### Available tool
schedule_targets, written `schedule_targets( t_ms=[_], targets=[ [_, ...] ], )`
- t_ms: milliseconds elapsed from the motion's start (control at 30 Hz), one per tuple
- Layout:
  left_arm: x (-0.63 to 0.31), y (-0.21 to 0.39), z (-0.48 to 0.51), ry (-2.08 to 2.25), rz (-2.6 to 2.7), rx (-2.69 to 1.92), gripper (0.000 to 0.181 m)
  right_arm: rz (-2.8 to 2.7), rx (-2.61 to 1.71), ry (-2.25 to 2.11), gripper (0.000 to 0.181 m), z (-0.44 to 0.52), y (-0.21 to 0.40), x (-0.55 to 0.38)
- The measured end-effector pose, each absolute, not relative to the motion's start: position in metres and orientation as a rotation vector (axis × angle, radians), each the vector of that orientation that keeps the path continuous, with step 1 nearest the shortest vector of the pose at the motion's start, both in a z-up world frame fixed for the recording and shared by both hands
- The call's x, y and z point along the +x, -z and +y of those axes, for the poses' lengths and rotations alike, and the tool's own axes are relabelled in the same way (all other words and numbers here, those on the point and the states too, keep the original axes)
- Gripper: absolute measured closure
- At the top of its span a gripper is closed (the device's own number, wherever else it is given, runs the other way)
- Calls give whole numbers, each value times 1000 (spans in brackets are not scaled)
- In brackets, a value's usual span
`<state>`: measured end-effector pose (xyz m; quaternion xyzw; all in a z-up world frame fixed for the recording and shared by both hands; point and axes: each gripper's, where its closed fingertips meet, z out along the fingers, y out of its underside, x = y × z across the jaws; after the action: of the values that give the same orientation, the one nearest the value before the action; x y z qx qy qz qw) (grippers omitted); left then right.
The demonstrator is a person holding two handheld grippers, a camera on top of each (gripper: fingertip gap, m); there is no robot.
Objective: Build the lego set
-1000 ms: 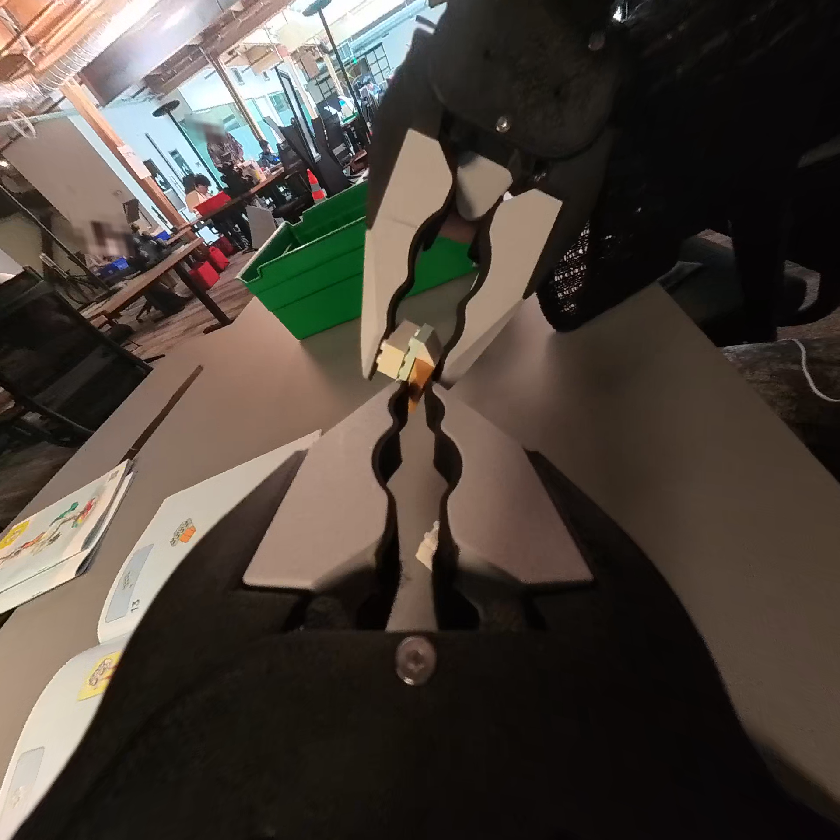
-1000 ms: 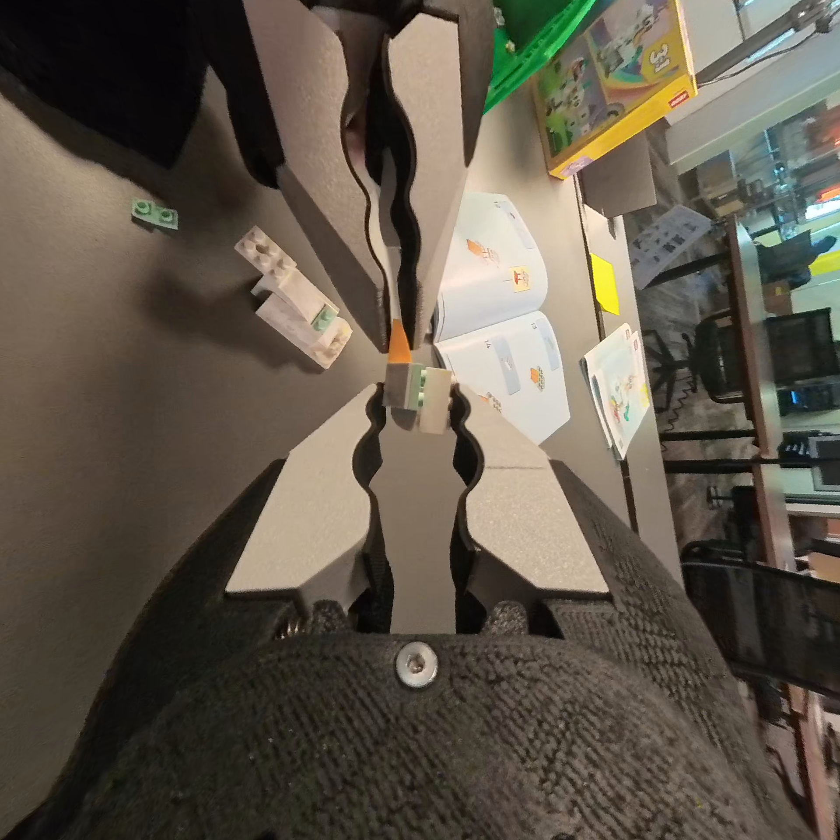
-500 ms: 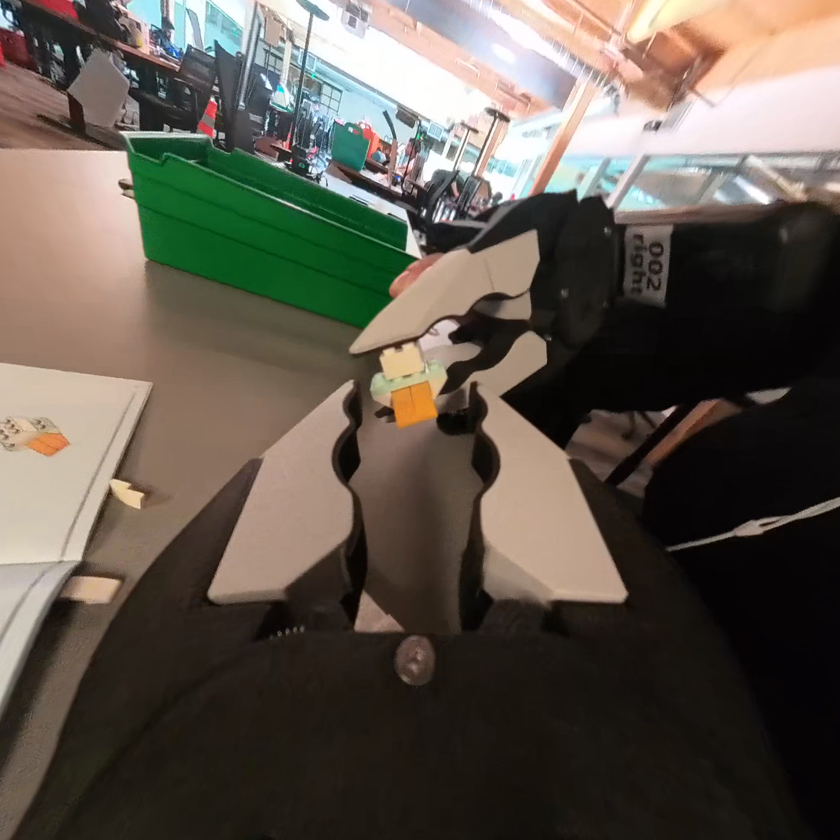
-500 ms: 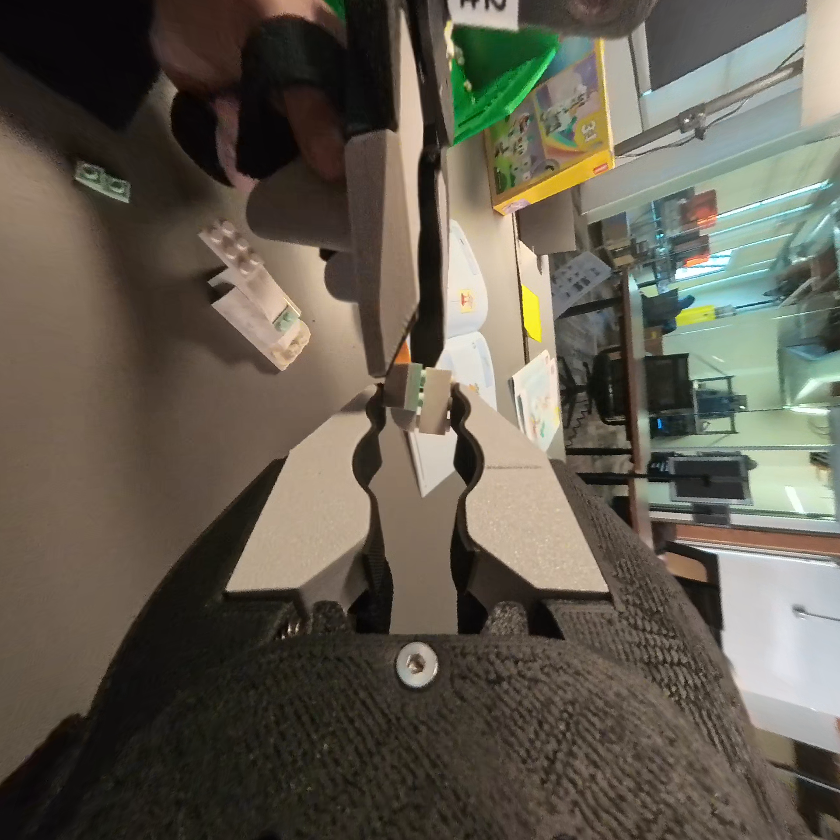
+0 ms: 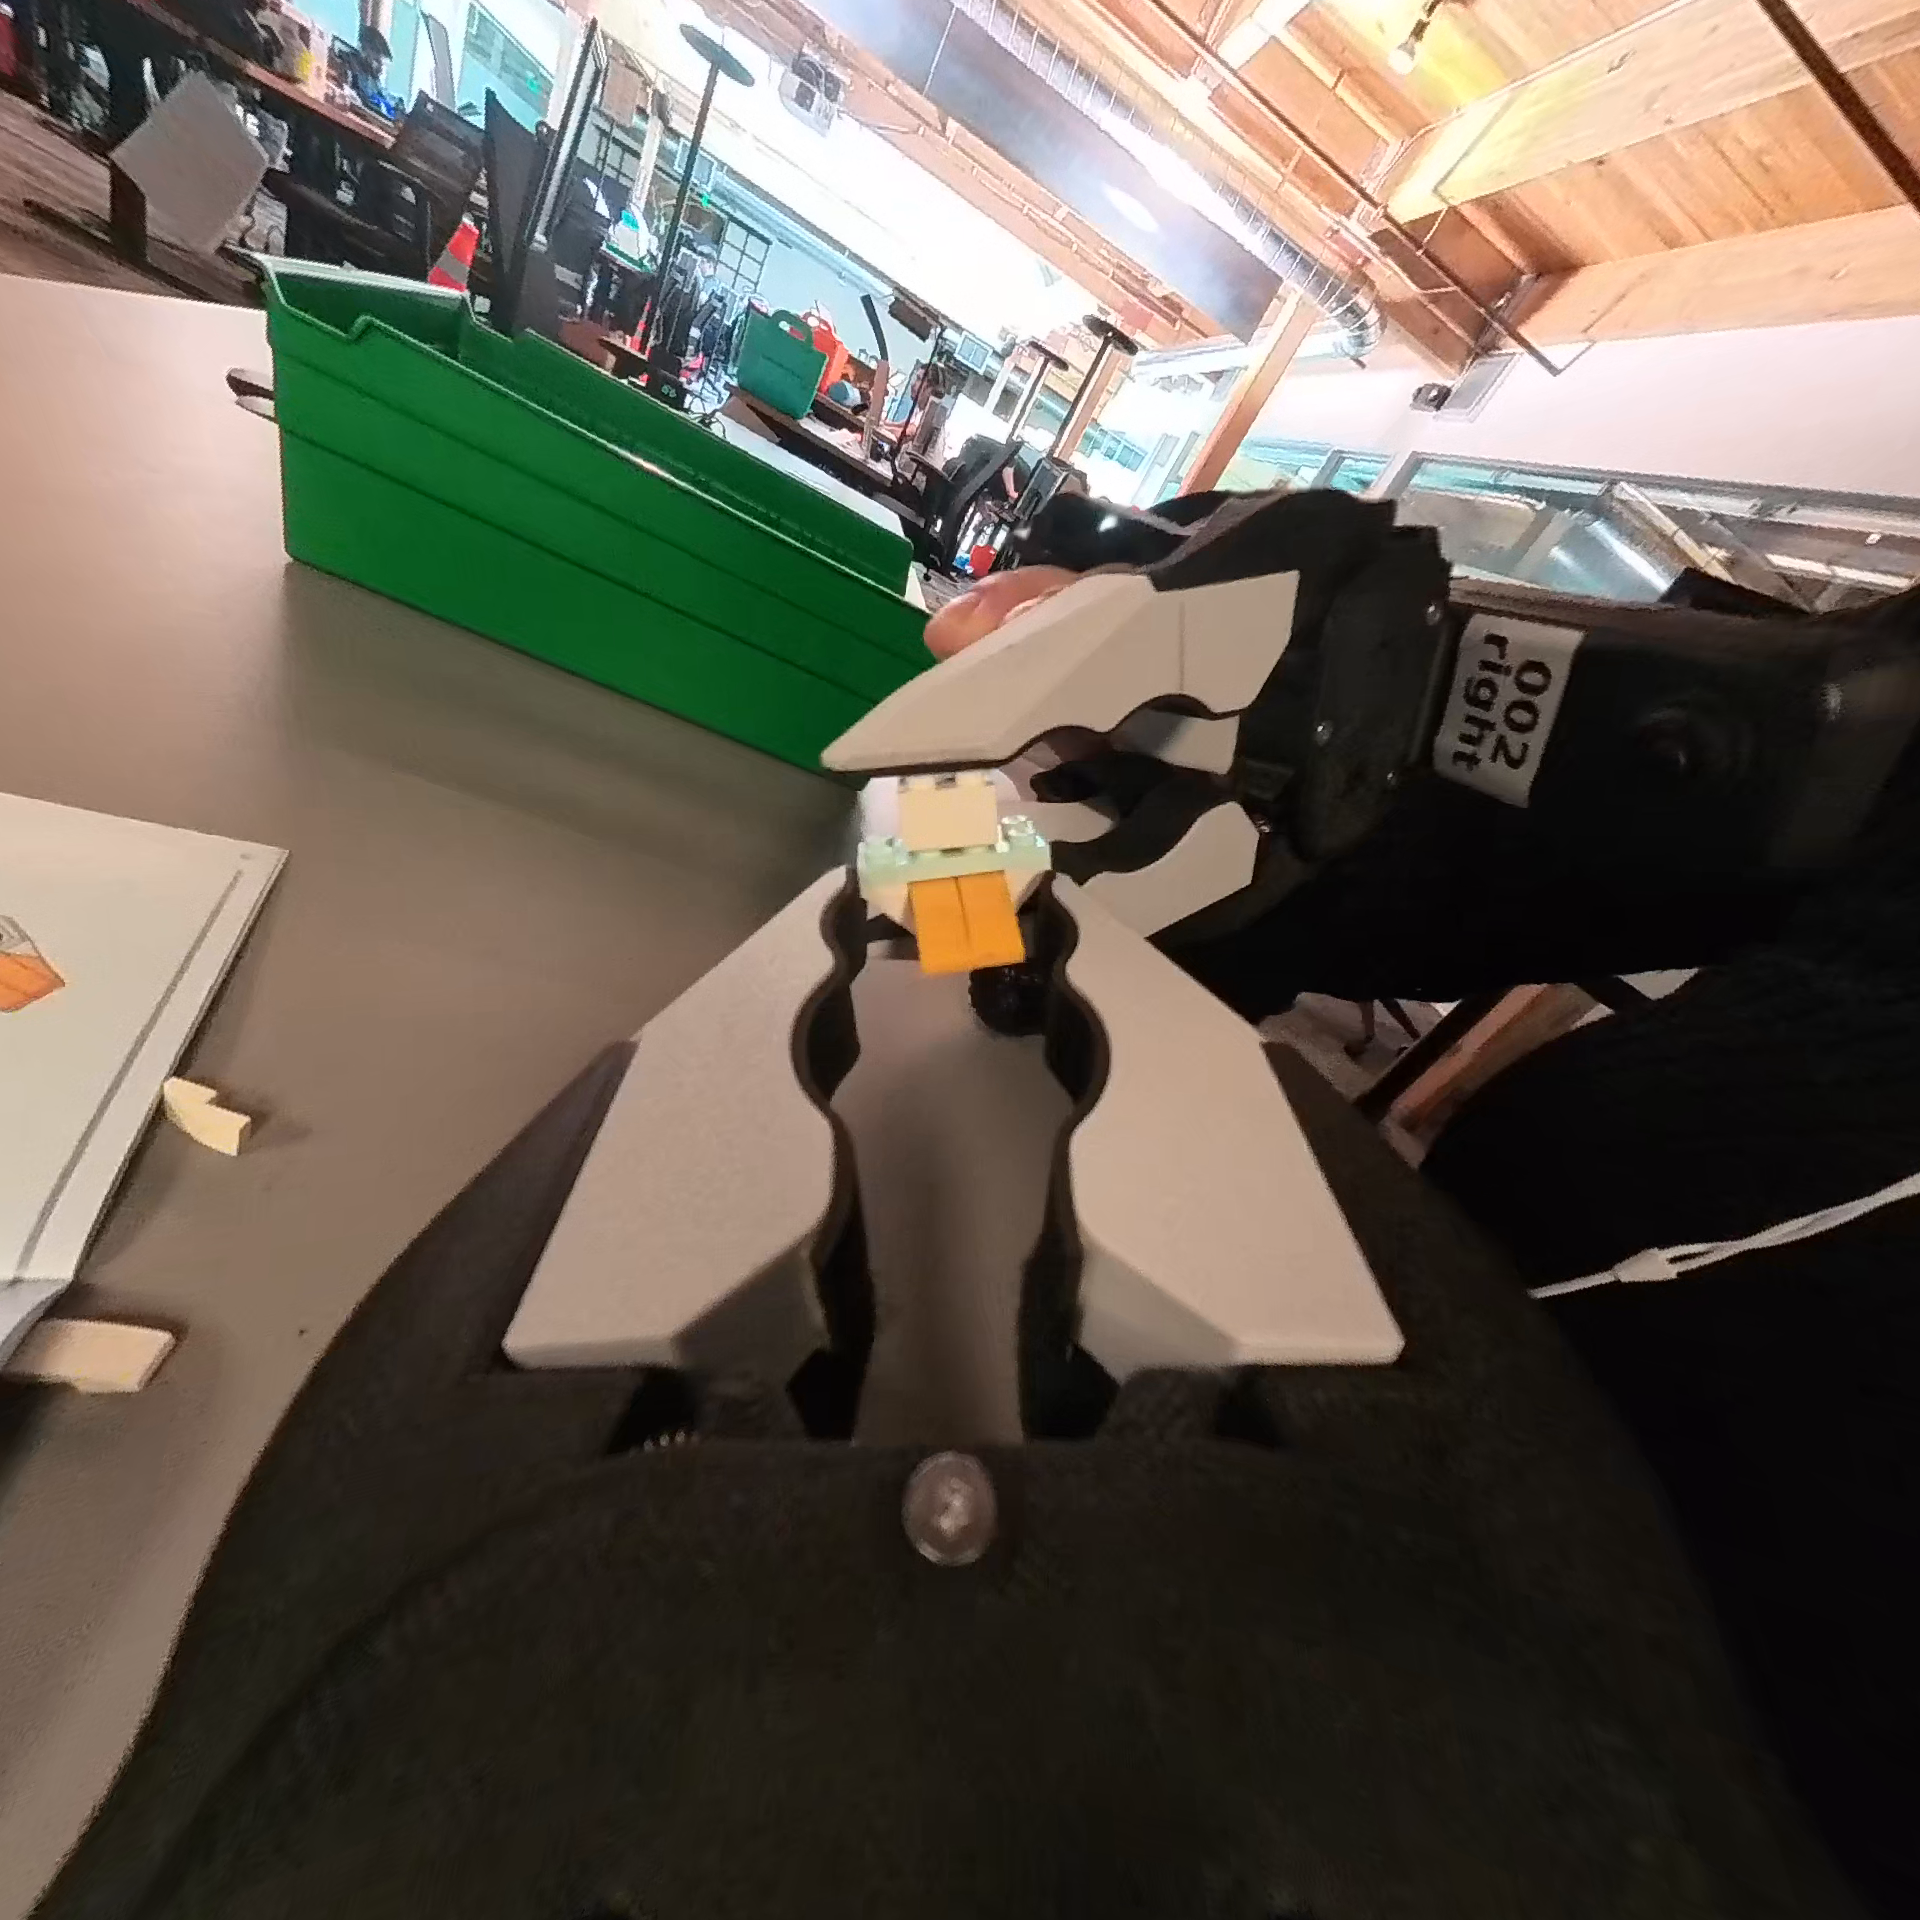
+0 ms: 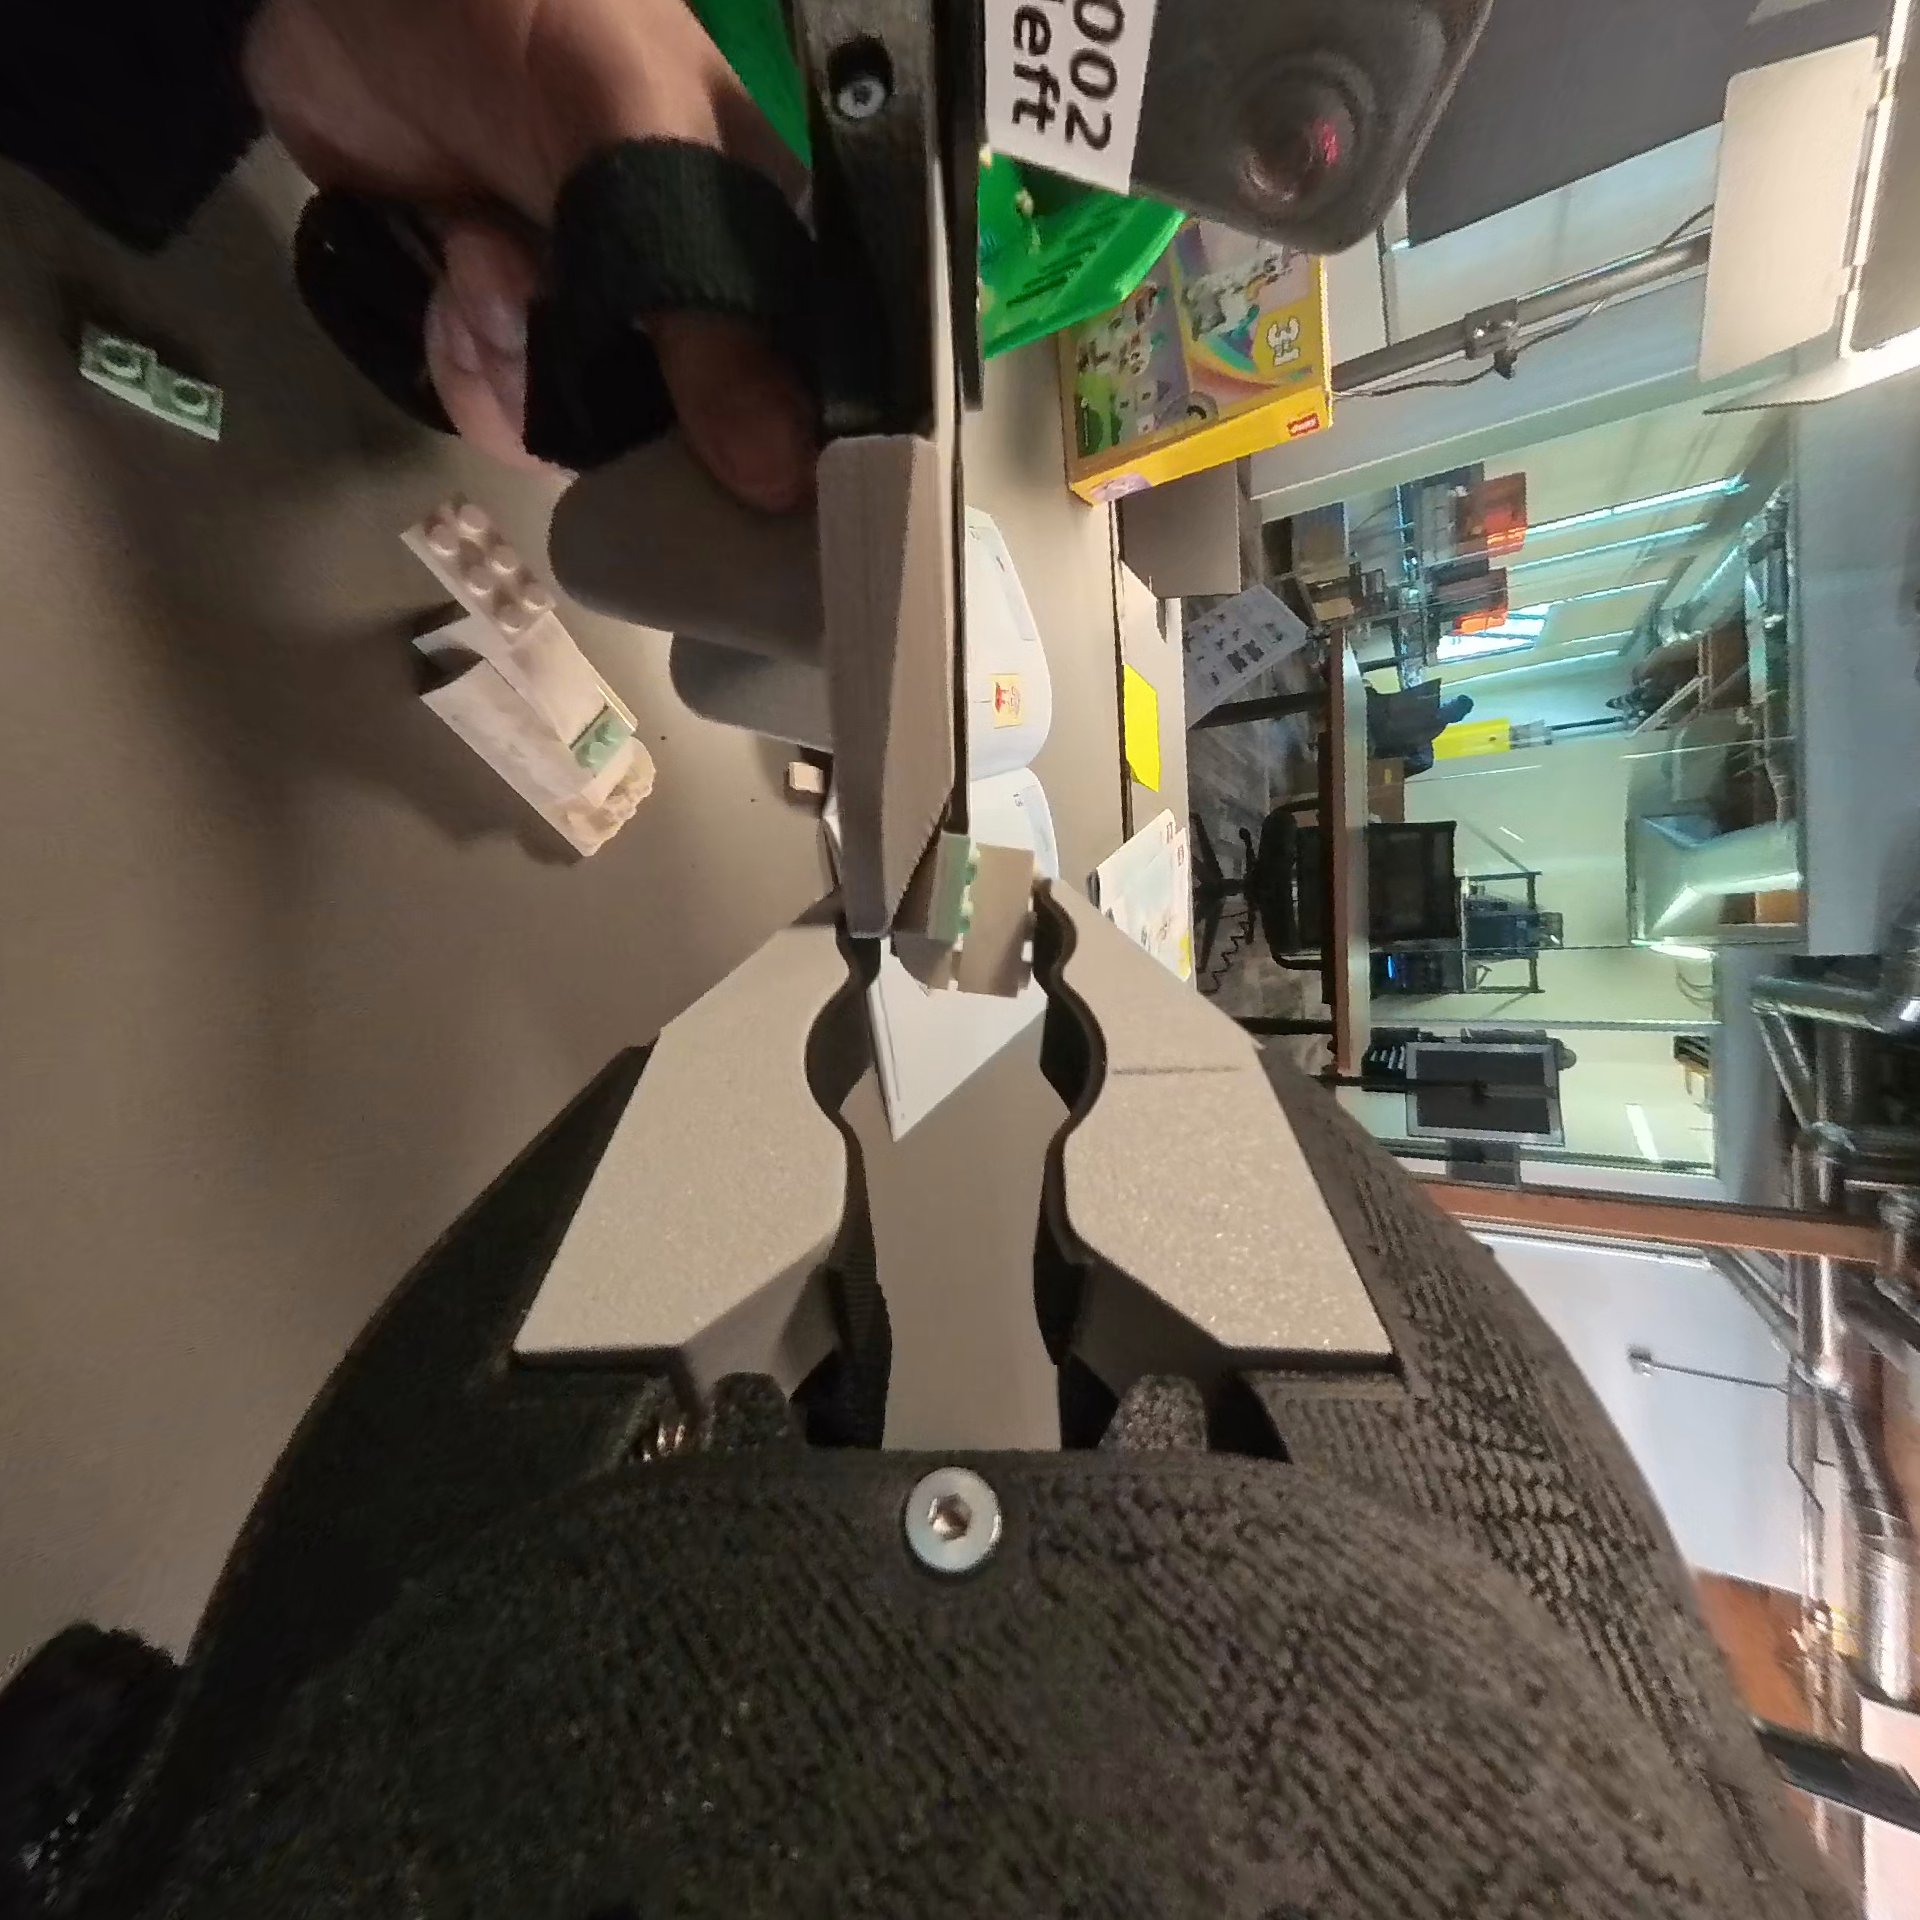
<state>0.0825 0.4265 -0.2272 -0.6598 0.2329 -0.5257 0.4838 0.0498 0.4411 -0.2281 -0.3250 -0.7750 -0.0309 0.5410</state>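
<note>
Gripping a small lego assembly (image 5: 953,871) from both sides, the left gripper (image 5: 951,914) and right gripper (image 6: 940,935) meet above the grey tabletop (image 5: 416,790), fingers parted only by its width. Cream bricks sandwich a pale green plate, with orange slopes in front; a green bin (image 5: 540,540) sits far left.

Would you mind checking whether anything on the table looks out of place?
Nothing stands out. Loose bricks: cream pieces beside the booklet, a green plate, and a white sub-build lying on its side.
</note>
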Motion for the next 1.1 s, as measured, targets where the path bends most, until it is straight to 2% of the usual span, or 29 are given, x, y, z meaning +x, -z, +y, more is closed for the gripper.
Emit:
schedule_targets(
  t_ms=[700, 1100],
  targets=[
    [83, 226, 425, 1174, 628, -1561, 152, -1827, -662, 248, 156, 440, 226, 53],
    [82, 230, 427, 1256, 589, -1585, 152, -1796, -816, 93, 156, 443, 232, 52]
  ],
)
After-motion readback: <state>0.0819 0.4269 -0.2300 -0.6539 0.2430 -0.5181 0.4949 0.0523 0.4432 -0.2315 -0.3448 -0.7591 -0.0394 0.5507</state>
